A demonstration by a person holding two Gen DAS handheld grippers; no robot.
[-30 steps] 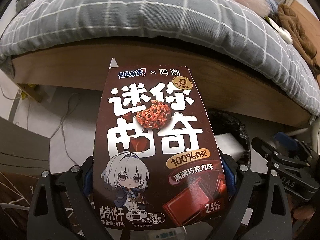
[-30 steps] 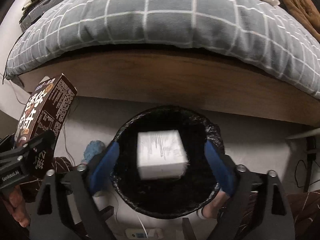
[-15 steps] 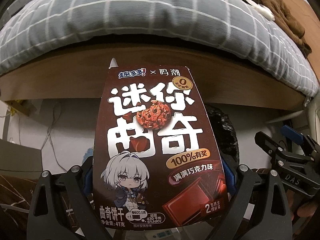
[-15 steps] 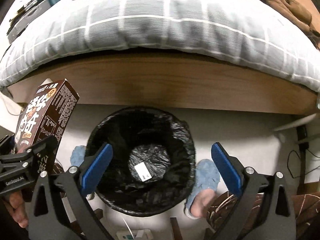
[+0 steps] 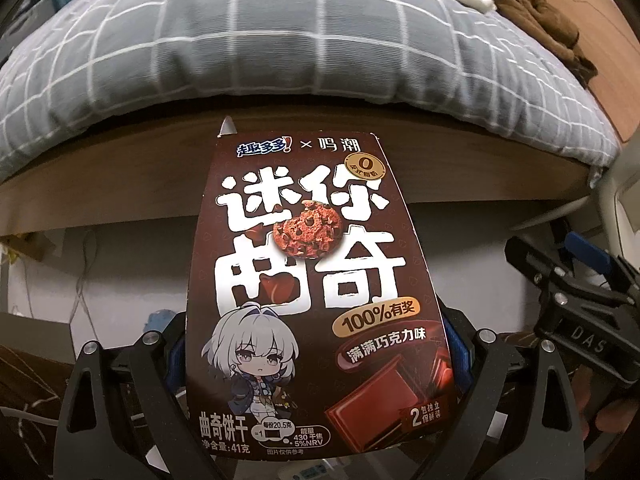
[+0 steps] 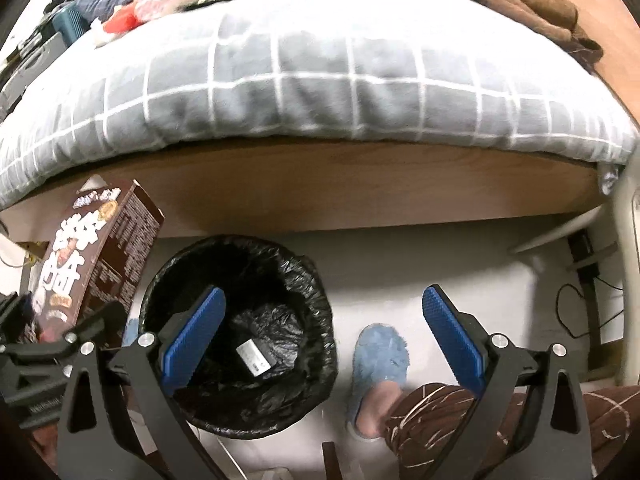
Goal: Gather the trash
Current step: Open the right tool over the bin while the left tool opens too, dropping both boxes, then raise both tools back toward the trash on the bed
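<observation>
Filling the top of both views, a bed [image 6: 320,80] with a grey checked blanket sits on a wooden frame above the pale floor [image 6: 400,264]. Below it stands a black-lined trash bin [image 6: 240,332], with a small white box [image 6: 253,358] at its bottom. The left gripper [image 5: 316,360] clamps an upright brown cookie box [image 5: 312,292] left of the bin. The right gripper [image 6: 320,336] is wide apart and empty.

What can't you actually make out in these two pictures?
- Left wrist view: the cookie box hides the left gripper's fingertips and whatever lies behind it.
- Right wrist view: things on the bed are blurred; the small item in the trash bin is too small to identify.
</observation>
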